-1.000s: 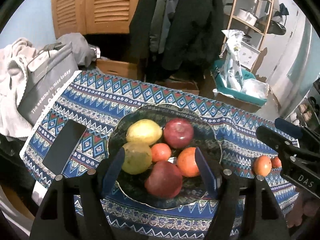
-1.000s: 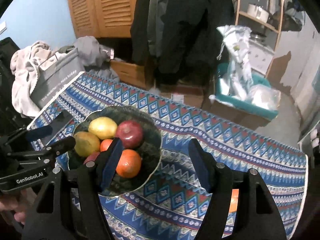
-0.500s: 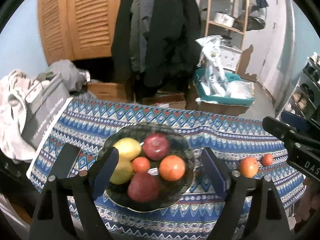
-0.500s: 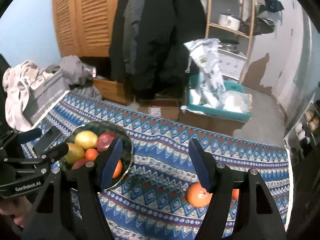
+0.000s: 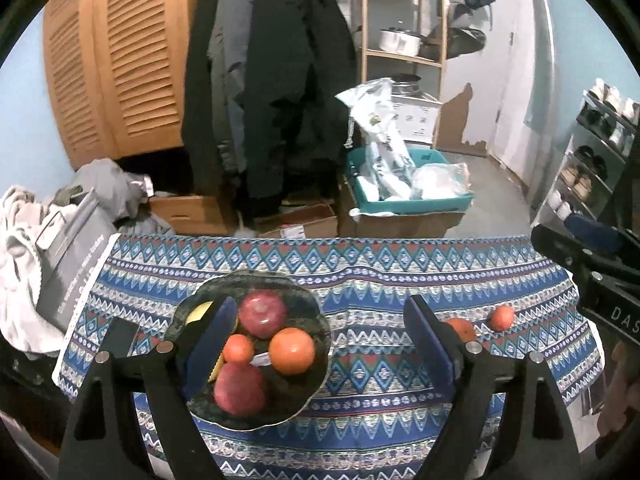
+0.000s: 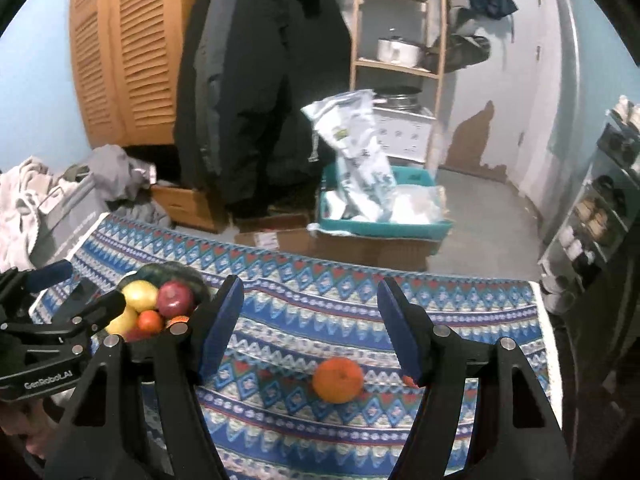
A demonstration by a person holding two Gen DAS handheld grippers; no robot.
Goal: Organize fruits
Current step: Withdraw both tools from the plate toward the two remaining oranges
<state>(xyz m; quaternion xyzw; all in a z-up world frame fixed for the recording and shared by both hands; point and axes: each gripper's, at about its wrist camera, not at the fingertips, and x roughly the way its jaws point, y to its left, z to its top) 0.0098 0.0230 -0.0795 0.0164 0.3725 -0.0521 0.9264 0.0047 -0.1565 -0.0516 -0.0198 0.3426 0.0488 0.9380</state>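
Loose orange (image 6: 338,380) lies on the table (image 6: 304,312), framed between your right tongs (image 6: 310,328), which are apart and empty, a likely next pick. Smaller fruit (image 5: 501,318) sits near the table's right end. Dark bowl (image 5: 192,312) holds apples, oranges and yellow fruit. Left tongs (image 5: 320,344), just widened, grip nothing.

Ahead of you, dark coats (image 5: 264,92) hang centre. Left of the coats stands a louvred wooden wardrobe (image 5: 116,64) against a pale blue wall (image 6: 36,92); right of them a wooden shelf (image 5: 404,28) holds a pot (image 6: 398,50). Below the coats, cardboard boxes (image 5: 192,212) sit on grey floor (image 6: 488,224).
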